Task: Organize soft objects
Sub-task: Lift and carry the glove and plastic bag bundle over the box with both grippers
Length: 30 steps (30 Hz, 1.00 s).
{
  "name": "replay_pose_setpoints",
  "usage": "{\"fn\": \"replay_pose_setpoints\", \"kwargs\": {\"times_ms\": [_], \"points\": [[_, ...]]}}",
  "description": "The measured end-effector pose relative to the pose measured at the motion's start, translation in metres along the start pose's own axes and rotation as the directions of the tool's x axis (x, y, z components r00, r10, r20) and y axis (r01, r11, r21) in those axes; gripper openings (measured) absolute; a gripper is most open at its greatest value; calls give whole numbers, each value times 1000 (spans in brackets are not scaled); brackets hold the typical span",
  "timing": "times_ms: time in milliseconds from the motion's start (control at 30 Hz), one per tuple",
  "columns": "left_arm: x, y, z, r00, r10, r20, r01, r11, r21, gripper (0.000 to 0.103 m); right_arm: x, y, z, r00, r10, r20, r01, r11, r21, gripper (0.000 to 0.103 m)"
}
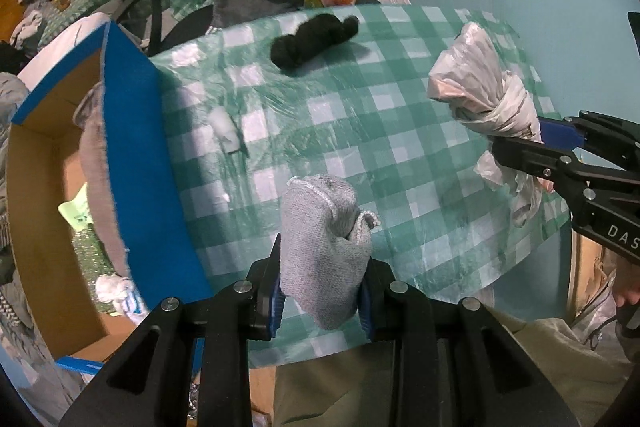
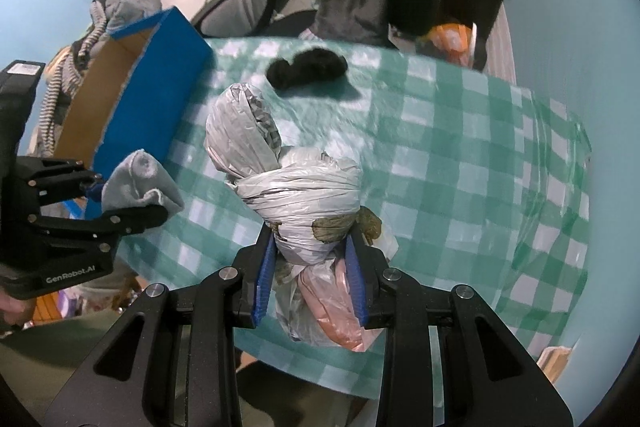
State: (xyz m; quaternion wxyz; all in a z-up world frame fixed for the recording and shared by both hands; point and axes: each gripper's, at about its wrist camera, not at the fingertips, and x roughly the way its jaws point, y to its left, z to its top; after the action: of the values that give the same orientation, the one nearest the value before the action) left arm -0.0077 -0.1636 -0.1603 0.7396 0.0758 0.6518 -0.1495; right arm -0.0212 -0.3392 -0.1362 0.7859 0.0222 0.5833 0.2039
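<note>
Grey knitted sock [image 1: 324,247] and knotted white plastic bag [image 2: 304,211] sit clamped in my left tool [image 1: 323,301] and right tool [image 2: 312,283], probably bound for the blue cardboard box [image 1: 148,163].

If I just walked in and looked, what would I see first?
First you'd spot two things held up over the green checked tablecloth: a grey sock squeezed in the left hand-held gripper, and a knotted bundle of plastic bags squeezed in the right hand-held gripper. Next comes the big blue box at the table's left edge, and a black fuzzy sock lying at the far side.
</note>
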Motion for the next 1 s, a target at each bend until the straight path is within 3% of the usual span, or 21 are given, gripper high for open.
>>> {"fn": "replay_pose_setpoints", "kwargs": {"times_ms": [533, 1000], "points": [[-39, 52, -9, 998, 13, 57, -8, 996, -88, 30, -10, 58, 46, 997, 53, 58, -47, 994, -95, 31], [-61, 105, -21, 995, 24, 92, -6, 982, -191, 30, 2, 109, 81, 994, 96, 54, -85, 980, -179, 31]]}}
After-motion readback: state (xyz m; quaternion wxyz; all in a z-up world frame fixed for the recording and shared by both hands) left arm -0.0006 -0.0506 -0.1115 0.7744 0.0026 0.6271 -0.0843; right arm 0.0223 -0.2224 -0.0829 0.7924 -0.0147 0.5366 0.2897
